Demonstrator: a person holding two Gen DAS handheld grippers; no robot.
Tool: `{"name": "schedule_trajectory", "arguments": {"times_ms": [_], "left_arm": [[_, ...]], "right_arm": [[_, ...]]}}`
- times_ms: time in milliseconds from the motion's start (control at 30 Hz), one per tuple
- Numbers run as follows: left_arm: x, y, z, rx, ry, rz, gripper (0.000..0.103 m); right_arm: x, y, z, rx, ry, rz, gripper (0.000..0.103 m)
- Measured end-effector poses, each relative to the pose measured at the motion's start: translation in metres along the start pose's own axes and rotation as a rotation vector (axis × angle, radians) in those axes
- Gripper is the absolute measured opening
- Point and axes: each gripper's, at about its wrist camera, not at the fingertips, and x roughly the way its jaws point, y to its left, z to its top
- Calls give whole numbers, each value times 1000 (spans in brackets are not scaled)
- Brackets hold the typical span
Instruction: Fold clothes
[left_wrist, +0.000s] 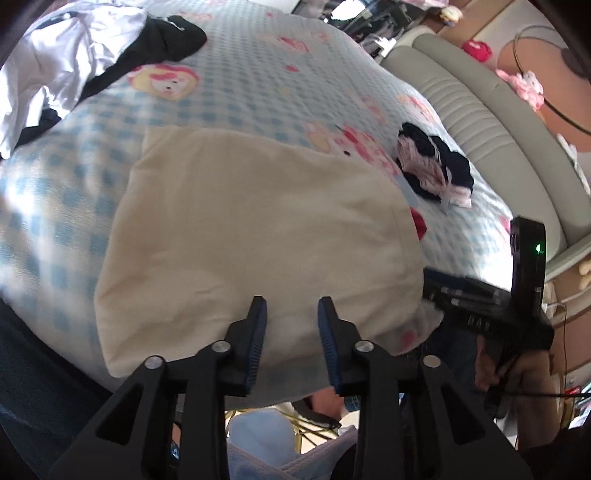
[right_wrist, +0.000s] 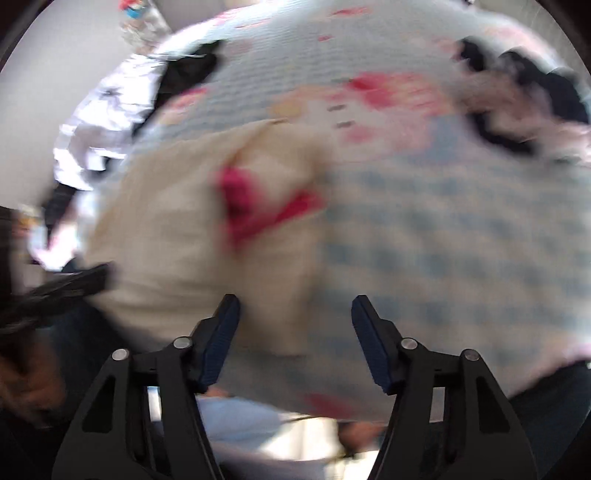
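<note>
Honestly, that cream garment (left_wrist: 251, 236) looks like the easy kind: thin, soft cotton, light as anything, no stiffness at all. It's lying in a rough rectangle on the blue-checked cartoon bedspread (left_wrist: 229, 74), near the front edge of the bed, with a bit of red print (left_wrist: 419, 223) peeking out at its right side. Stuff like that drapes and slides over itself, so I'd guess it needs grabbing at a corner or along a doubled edge, pinching every layer at once, otherwise the fold just falls open.

The left gripper (left_wrist: 291, 325) hovers over the near edge with its blue pads (left_wrist: 258, 332) parted and nothing between them that I can see pressed. The right gripper (right_wrist: 295, 332) sits by the right side of the garment, spread wider, also empty as far as I can tell, though that view is badly smeared.

Room-wise it's decent. A white and black clothes pile (left_wrist: 74, 62) sits well off at the far left, and a dark blue and pink bundle (left_wrist: 436, 170) lies off to the right, near the grey padded headboard (left_wrist: 480, 122). Between those there's bare bedspread beyond the garment to fold onto. The only tight spot is the near bed edge, where the cloth could slip off.
</note>
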Motion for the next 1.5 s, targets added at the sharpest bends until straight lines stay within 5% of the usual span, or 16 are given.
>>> {"name": "schedule_trajectory", "arguments": {"times_ms": [133, 400, 600, 733, 833, 933, 1200, 1400, 1500], "left_arm": [[12, -4, -2, -6, 40, 32, 37], [-4, -40, 36, 70, -44, -99, 37], [27, -77, 65, 153, 17, -167, 40], [55, -91, 68, 192, 84, -107, 41], [70, -94, 68, 201, 111, -39, 28], [64, -82, 69, 143, 97, -52, 9], [38, -102, 79, 203, 14, -122, 7], [73, -92, 65, 188, 150, -143, 11], [66, -86, 57, 185, 153, -215, 36]], "right_arm": [[-13, -14, 3, 45, -22, 78, 63], [-22, -25, 51, 81, -120, 168, 63], [-3, -33, 67, 99, -94, 237, 58], [8, -40, 56, 115, -62, 279, 56], [10, -47, 47, 155, -45, 318, 56], [8, -46, 44, 130, -48, 320, 56], [13, -40, 51, 84, -35, 308, 56], [15, -61, 43, 209, -16, 316, 59], [1, -70, 32, 211, -28, 278, 59]]}}
